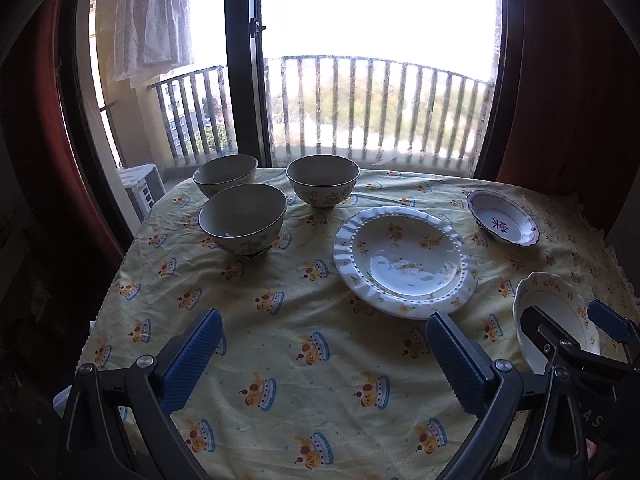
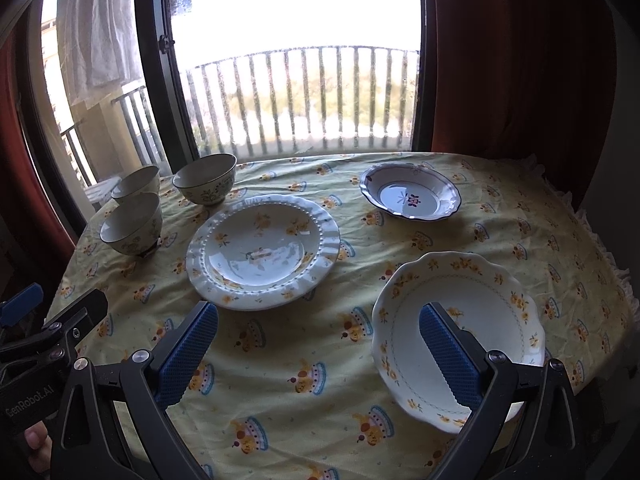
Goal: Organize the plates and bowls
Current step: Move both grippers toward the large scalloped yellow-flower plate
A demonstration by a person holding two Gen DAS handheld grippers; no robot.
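Plates and bowls sit unstacked on the worktop (image 2: 520, 216): three bowls (image 1: 243, 218) far left, ridged plate (image 2: 262, 248) centre, blue-rimmed dish (image 2: 410, 196) beyond, scalloped dish (image 2: 460, 332) near right. Glazed ceramic, likely heavy, slick, chippable; pinch at the rims. Left tongs (image 1: 324, 364) and right tongs (image 2: 318, 354) both gape wide, holding nothing; right hovers just over scalloped dish's rim.

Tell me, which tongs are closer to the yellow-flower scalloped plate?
Right. The right tongs hang open over the near rim of the scalloped plate. The left tongs hang open over bare tablecloth, left of it.
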